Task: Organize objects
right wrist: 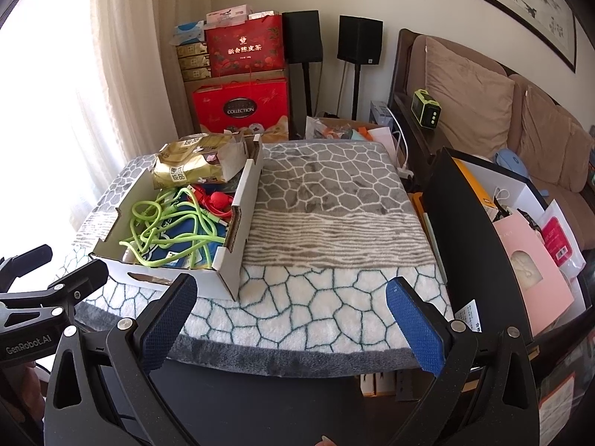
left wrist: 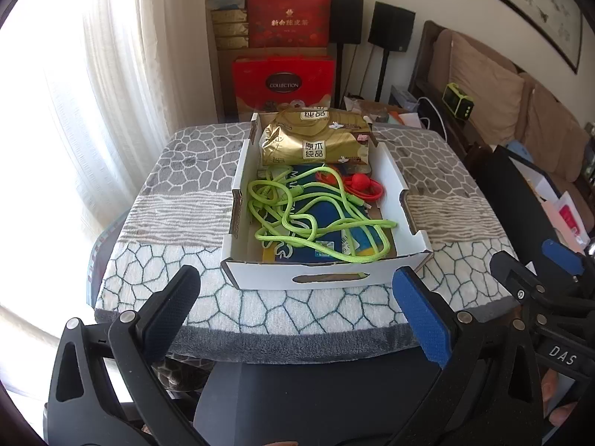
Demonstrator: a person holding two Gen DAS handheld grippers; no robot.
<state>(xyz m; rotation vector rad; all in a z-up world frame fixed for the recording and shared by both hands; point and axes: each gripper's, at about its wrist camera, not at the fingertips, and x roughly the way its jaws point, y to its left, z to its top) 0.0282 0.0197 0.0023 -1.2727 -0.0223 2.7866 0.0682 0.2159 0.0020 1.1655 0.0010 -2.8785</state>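
While cords fill the box, left gripper gapes; right gripper too.

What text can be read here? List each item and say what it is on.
"COLLECTION": lower red gift box.
"新会陈皮茶": upper red gift box.
"原木纯品": gold tissue pack in the white cardboard box.
"DAS": right gripper body.
"GenRobot.AI": left gripper body.
Blue packaging under the green cord: letters covered, unreadable.
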